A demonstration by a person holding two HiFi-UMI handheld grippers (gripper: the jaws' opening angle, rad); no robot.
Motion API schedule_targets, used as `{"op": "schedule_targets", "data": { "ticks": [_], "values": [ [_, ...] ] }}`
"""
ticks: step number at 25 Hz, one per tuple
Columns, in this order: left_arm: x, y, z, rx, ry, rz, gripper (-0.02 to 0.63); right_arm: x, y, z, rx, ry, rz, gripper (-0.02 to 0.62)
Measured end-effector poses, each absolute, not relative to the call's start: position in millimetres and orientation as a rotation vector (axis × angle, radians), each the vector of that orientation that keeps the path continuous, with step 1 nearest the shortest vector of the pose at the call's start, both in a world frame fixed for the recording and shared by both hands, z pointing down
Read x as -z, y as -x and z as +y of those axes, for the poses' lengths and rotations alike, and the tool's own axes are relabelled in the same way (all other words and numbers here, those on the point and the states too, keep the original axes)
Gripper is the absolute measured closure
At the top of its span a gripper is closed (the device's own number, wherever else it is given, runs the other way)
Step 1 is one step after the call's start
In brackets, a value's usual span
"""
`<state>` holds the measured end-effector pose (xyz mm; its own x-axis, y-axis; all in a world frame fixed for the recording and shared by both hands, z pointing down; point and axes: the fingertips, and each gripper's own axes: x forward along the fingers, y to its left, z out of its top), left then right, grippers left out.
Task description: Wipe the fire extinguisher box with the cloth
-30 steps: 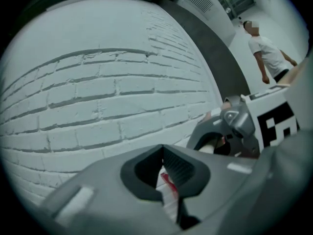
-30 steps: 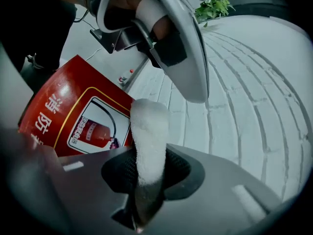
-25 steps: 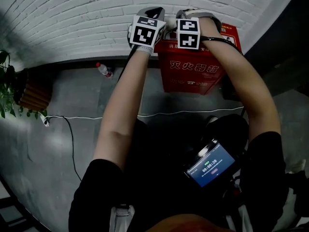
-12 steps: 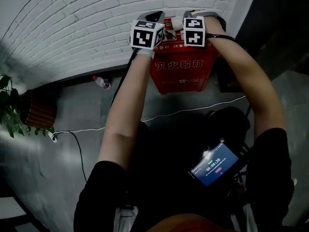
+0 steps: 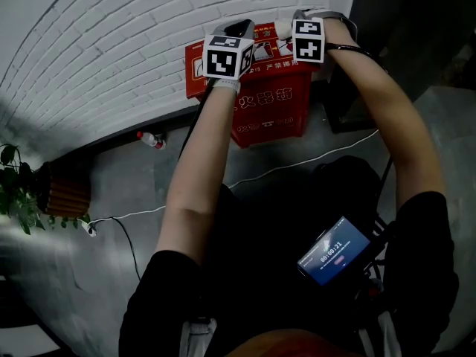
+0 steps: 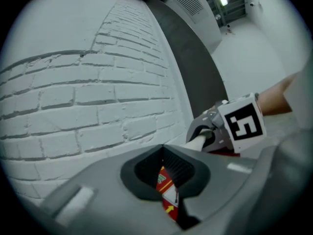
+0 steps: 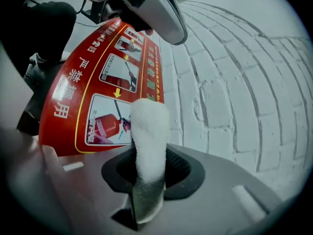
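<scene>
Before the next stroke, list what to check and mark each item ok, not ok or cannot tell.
1. Cloth clamped in the right hand-held gripper: ok, the jaws are shut on it.
2. Cloth tip over the top label of the fire extinguisher box: ok.
3. Cloth actually touching the box: cannot tell.
4. Left hand-held gripper empty: ok, the jaws are together with nothing gripped.
5. Path along the box top free: not ok, the left hand-held gripper hangs over its far end.
6. Box backed by the brick wall: ok.
</scene>
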<state>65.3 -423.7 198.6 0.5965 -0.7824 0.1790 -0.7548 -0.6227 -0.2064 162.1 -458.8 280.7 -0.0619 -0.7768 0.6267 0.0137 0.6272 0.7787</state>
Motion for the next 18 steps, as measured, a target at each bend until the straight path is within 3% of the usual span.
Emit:
{"op": "schedule_targets", "data": {
  "ticks": [9,18],
  "values": [
    [-199.3,-80.0,-414.1,0.399,2.721,1.292,0.607,-267.2,-177.4,-456.2,0.735,-0.767,-1.54,0.497],
    [-181.8,-30.2,-399.4,0.342,2.665,1.386,0.607,-225.8,-106.7,-432.9,0.845,-0.795,-1.626,0.494]
  ]
}}
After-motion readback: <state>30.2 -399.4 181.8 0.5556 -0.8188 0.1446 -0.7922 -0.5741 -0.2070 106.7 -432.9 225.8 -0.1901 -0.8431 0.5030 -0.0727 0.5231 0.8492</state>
